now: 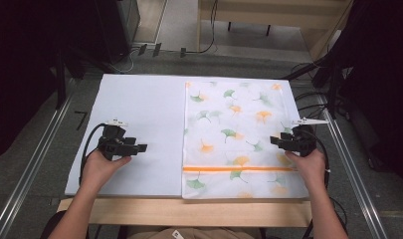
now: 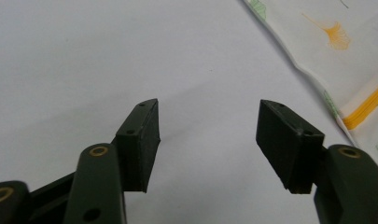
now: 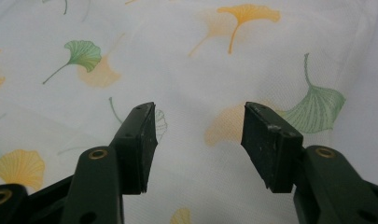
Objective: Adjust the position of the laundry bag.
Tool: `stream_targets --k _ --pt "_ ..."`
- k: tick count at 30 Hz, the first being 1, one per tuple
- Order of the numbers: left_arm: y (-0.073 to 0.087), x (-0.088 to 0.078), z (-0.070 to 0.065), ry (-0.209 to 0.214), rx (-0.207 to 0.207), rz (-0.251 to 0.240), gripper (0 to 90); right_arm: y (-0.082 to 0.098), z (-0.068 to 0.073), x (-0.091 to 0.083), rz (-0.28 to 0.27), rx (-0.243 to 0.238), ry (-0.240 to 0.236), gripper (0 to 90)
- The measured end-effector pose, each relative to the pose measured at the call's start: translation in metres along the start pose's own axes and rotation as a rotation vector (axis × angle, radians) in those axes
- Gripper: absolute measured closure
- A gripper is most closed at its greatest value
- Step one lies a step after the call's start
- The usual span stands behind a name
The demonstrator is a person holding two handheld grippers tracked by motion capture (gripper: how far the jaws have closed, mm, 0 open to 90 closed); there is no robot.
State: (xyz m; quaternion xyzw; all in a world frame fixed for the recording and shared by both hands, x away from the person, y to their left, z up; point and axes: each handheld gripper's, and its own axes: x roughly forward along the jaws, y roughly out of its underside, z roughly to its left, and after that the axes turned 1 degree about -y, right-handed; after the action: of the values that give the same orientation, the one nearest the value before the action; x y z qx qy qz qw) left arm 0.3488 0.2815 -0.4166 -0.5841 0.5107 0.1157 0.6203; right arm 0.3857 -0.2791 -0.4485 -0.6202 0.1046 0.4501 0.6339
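Jaws apart, empty, both | left gripper (image 1: 139, 148) over mat (image 1: 134, 109) | right gripper (image 1: 274, 141) over cloth (image 1: 234, 129)

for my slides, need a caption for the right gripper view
Right tongs held open just above the leaf-print cloth, nothing between the jaws.

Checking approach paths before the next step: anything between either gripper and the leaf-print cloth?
Nothing visible. The left gripper is open over the bare white board, with open board between it and the leaf-print cloth edge. The right gripper is open at the cloth's right edge, jaws already over the fabric.
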Motion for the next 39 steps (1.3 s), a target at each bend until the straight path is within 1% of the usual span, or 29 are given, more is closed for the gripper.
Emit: stream_targets --k 5,10,15,17,19,34,39 --pt "-0.0022 0.0039 -0.0011 0.01 0.007 0.011 35.9 0.0033 -0.0018 -0.0018 0.002 -0.001 -0.001 45.0" --pt "-0.0029 0.0041 -0.001 0.02 0.002 0.0 34.8 0.0046 -0.0025 -0.0012 0.007 -0.003 0.001 44.8" --pt "-0.0028 0.0041 -0.0009 0.035 -0.002 0.004 34.8 0.0049 -0.0027 -0.0004 0.017 -0.006 0.003 44.5" --pt "-0.0027 0.0044 -0.002 0.028 0.0 0.002 35.7 0.005 -0.0028 0.0 0.018 -0.004 0.001 44.2" --pt "-0.0028 0.0047 -0.0022 0.036 0.0 0.003 35.5 0.0053 -0.0029 0.0003 0.022 -0.002 0.003 43.8" --pt "-0.0026 0.0056 -0.0028 0.041 0.005 0.011 34.2 0.006 -0.0036 0.0004 0.033 0.001 0.002 43.6" --pt "-0.0026 0.0058 -0.0029 0.047 0.0 0.013 33.9 0.0063 -0.0044 0.0003 0.036 -0.001 0.0 43.6"
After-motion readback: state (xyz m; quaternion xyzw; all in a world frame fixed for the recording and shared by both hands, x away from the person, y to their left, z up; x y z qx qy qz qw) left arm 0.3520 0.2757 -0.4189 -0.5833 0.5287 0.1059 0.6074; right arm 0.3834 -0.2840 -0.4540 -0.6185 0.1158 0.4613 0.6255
